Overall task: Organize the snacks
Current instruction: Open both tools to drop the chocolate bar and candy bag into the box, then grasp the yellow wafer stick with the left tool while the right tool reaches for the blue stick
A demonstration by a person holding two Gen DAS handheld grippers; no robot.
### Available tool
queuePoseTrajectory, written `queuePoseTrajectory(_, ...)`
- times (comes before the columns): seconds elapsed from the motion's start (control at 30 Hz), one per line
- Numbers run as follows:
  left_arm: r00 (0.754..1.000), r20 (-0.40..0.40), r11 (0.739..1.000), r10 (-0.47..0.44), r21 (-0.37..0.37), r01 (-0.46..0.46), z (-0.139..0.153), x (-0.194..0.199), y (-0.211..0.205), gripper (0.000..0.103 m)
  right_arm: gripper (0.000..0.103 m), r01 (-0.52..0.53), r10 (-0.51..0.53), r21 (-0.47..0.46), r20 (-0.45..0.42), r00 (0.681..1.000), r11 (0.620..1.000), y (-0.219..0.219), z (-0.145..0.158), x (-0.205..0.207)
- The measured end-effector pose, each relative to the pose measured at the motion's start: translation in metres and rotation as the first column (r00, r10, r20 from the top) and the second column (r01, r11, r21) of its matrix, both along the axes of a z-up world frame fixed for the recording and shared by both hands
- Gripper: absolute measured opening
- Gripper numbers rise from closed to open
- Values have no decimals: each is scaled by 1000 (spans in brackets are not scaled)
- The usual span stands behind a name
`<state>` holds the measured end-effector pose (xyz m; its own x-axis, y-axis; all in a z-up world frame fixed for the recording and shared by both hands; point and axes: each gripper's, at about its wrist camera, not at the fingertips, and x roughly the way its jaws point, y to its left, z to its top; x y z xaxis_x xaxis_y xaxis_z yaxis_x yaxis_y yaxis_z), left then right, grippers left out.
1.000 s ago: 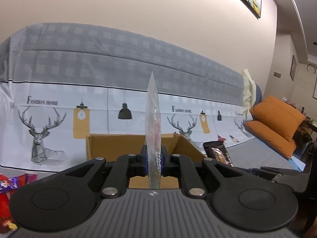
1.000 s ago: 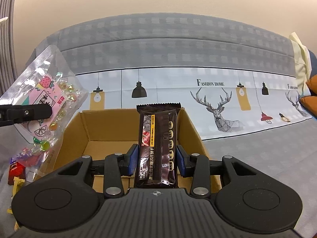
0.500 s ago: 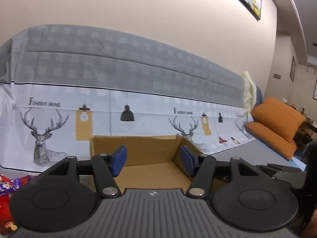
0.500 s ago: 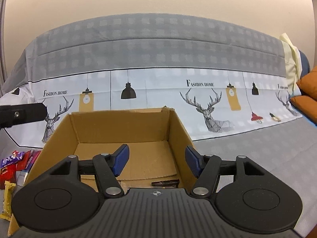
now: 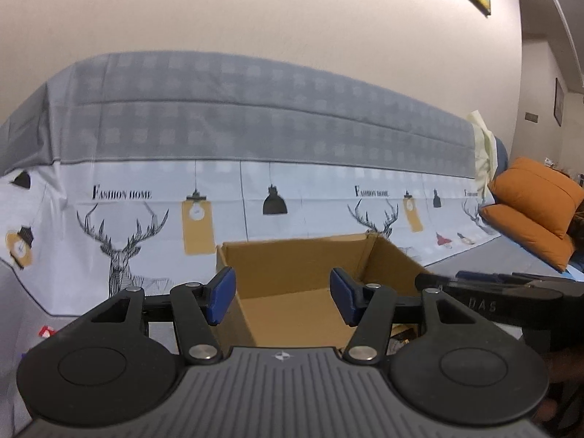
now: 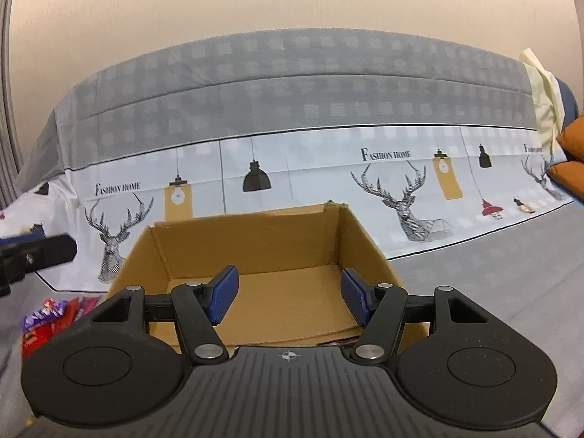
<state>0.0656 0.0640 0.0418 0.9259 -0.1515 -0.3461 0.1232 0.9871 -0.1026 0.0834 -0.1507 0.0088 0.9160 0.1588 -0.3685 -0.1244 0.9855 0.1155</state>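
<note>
Readable text, catalogued:

1. "FASHION HOME": printed in black serif capitals on the white band of the patterned cover point(image 5: 255, 197) draped over the sofa. From the left wrist view it stands three times: ahead and to the left of the left gripper point(image 5: 281, 297), above a stag's head; ahead and to the right, above a second stag; and far right, too small to read in full.
2. The same "FASHION HOME" from the right wrist view: once ahead-left of the right gripper point(image 6: 288, 299), once ahead-right, and a third at the far right, cut short.
3. "DAS": faint raised letters on the black body of the right gripper point(image 5: 485, 304), seen to the right of the left gripper.
4. Purple snack wrapper point(image 6: 45, 315), low and left of the right gripper: lettering blurred, unreadable.
</note>
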Motion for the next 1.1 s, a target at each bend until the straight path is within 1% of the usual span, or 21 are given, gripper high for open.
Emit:
queuePoseTrajectory(0.1,999,-24,1000,29,8,-29,-1,0,6,63,65,11,-11,13,33,999,1000,4,1,-2)
queuePoseTrajectory(0.23,997,-67,999,35,-2,-36,-2,1,14,63,65,37,-39,28,72,997,999,5,4,-4)
queuePoseTrajectory(0.27,997,-78,1000,23,-8,-23,-3,1,16,63,66,39,-41,32,77,996,999,6,4,-4)
queuePoseTrajectory(0.33,997,-79,1000,16,-2,-16,-1,0,18,57,66,45,-47,28,71,996,999,8,4,-3)
queuePoseTrajectory(0.37,997,-82,1000,15,2,-15,0,0,19,46,66,43,-45,31,62,997,999,9,4,-1)
queuePoseTrajectory(0.43,994,-107,999,12,-30,-16,0,0,28,45,67,27,-29,47,45,999,999,10,3,2)
queuePoseTrajectory(0.47,993,-117,999,33,-37,-38,-1,2,31,45,67,21,-23,51,37,999,998,11,3,3)
queuePoseTrajectory(0.6,981,-142,990,136,-25,-141,-4,3,46,45,68,-21,20,76,16,1000,997,17,2,5)
queuePoseTrajectory(0.63,975,-162,987,150,-26,-156,-6,5,50,45,68,-29,28,75,14,1000,997,19,2,5)
queuePoseTrajectory(0.73,948,-250,977,197,-28,-210,-16,11,64,36,68,-44,43,59,17,999,997,25,3,4)
queuePoseTrajectory(0.8,929,-299,969,219,-42,-243,-21,14,75,24,68,-54,53,59,14,998,997,28,3,4)
queuePoseTrajectory(0.9,902,-346,957,259,-36,-288,-27,17,86,12,68,-69,68,60,9,998,996,31,3,5)
queuePoseTrajectory(0.97,882,-381,948,276,-46,-316,-32,17,95,7,67,-79,79,55,8,997,995,34,2,5)
queuePoseTrajectory(1.07,846,-440,928,301,-69,-366,-40,20,109,7,67,-95,95,49,-1,995,994,37,1,5)
queuePoseTrajectory(1.1,832,-461,920,307,-80,-384,-44,20,115,8,65,-99,99,36,-8,995,994,39,1,6)
